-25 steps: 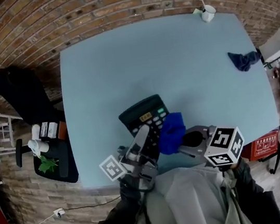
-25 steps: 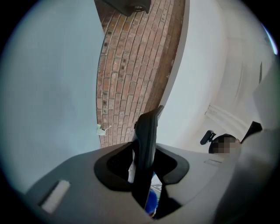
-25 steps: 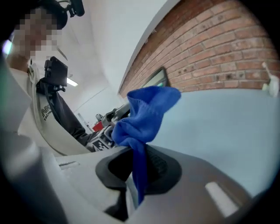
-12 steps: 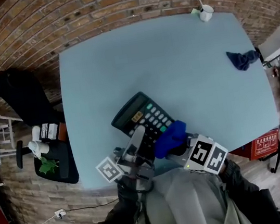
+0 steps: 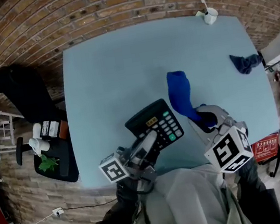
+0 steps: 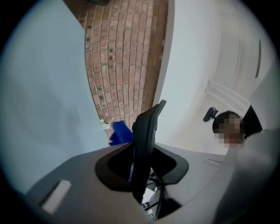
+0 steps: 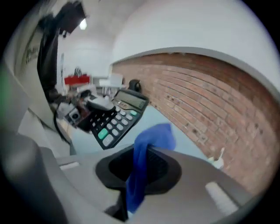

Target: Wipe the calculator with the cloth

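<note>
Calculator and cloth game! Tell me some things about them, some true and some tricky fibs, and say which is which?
1. The left gripper pinches the calculator with its fingers. True.
2. The blue cloth lies flat on the table. False: the right gripper holds it up.
3. The blue cloth covers the calculator's keys. False: it is off to the side and the keys show.
4. A dark cloth lies near the table's right edge. True.
5. The white cup stands beside the calculator. False: it stands at the far corner.
</note>
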`<state>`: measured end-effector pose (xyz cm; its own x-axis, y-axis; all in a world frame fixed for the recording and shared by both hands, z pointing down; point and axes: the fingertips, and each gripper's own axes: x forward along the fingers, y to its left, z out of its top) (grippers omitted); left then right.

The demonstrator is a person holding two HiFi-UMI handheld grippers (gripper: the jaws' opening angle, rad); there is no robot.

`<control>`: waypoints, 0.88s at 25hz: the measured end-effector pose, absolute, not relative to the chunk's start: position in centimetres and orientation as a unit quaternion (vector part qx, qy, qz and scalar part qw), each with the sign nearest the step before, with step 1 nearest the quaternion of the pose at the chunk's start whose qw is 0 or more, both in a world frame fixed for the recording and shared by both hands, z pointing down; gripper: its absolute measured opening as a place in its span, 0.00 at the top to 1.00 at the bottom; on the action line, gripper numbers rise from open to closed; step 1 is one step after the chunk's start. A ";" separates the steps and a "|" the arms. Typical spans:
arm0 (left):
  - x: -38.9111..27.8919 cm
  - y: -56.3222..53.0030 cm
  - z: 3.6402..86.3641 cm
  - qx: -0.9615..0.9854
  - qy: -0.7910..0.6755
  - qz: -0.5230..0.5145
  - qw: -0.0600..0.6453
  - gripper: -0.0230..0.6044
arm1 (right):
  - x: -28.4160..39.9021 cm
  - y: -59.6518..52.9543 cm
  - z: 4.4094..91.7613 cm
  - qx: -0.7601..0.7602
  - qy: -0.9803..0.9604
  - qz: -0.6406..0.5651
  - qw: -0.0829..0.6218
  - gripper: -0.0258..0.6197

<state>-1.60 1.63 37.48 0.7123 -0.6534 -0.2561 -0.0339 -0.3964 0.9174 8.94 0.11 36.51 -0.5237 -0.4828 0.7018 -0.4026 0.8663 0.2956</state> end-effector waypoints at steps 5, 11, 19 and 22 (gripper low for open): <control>-0.2 1.6 38.3 0.793 -0.239 -0.270 0.491 0.79 | 6.7 1.9 35.1 0.205 -0.833 -0.141 0.495 0.89; 0.6 1.5 38.8 0.804 -0.250 -0.237 0.485 0.79 | 4.5 -1.7 30.8 0.283 -0.899 -0.071 0.326 0.89; 3.0 1.7 39.3 0.809 -0.246 -0.205 0.493 0.81 | -3.5 4.8 32.2 0.113 -0.936 -0.049 0.330 0.89; 2.9 1.7 39.5 0.806 -0.246 -0.208 0.497 0.81 | -1.6 2.2 31.9 0.167 -0.932 -0.048 0.319 0.89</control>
